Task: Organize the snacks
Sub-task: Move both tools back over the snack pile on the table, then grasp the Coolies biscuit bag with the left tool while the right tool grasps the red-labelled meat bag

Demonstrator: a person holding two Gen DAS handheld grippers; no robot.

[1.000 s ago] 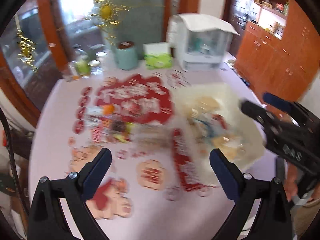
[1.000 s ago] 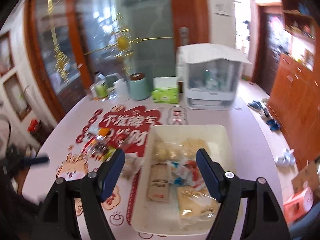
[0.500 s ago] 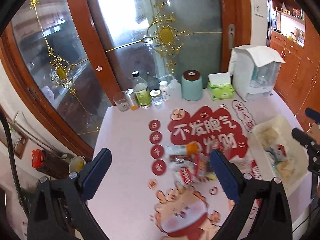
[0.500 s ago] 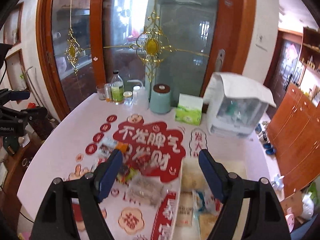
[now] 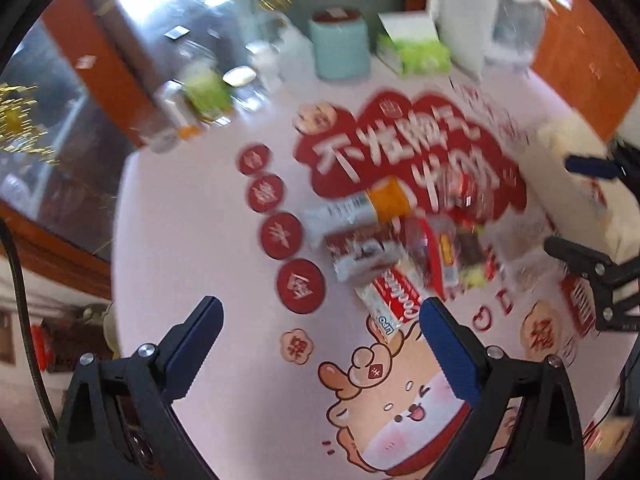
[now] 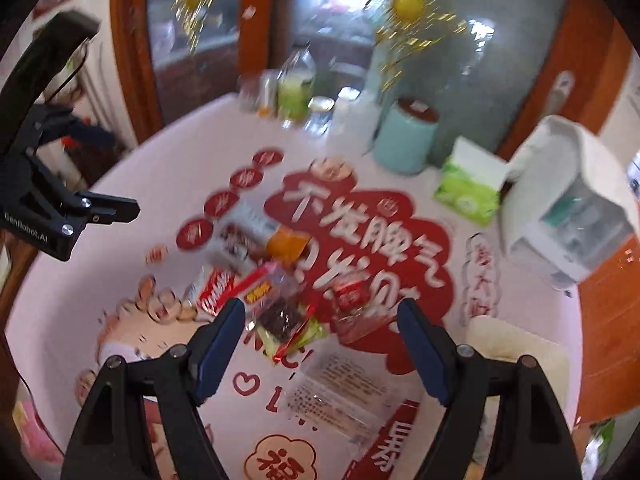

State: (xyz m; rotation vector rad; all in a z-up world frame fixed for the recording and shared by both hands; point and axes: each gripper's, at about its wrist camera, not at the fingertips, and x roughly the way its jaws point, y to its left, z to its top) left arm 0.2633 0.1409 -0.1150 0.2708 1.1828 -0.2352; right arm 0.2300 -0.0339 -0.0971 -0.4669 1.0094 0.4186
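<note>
A pile of snack packets (image 5: 384,248) lies on the pink printed table (image 5: 200,208), with an orange-and-white packet (image 5: 360,208) and a red-and-white one (image 5: 394,292) among them. My left gripper (image 5: 320,320) hangs open just in front of the pile, empty. My right gripper (image 6: 320,316) is open too, above the same snack pile (image 6: 272,280) with a dark packet (image 6: 280,316) between its fingers, untouched. A clear packet (image 6: 340,392) lies nearer. The cream tray (image 6: 520,348) sits at the right. Each gripper shows in the other's view: right gripper (image 5: 576,208), left gripper (image 6: 108,172).
At the table's far edge stand a teal canister (image 6: 408,140), a green tissue box (image 6: 468,188), a white appliance (image 6: 568,208) and several bottles and jars (image 6: 292,92). A glass door with gold trim is behind. The table's left edge (image 5: 116,240) drops to the floor.
Both grippers have come down closer to the table, so the snack pile looks larger. The right view has swung from the tray to the pile. Both stay open.
</note>
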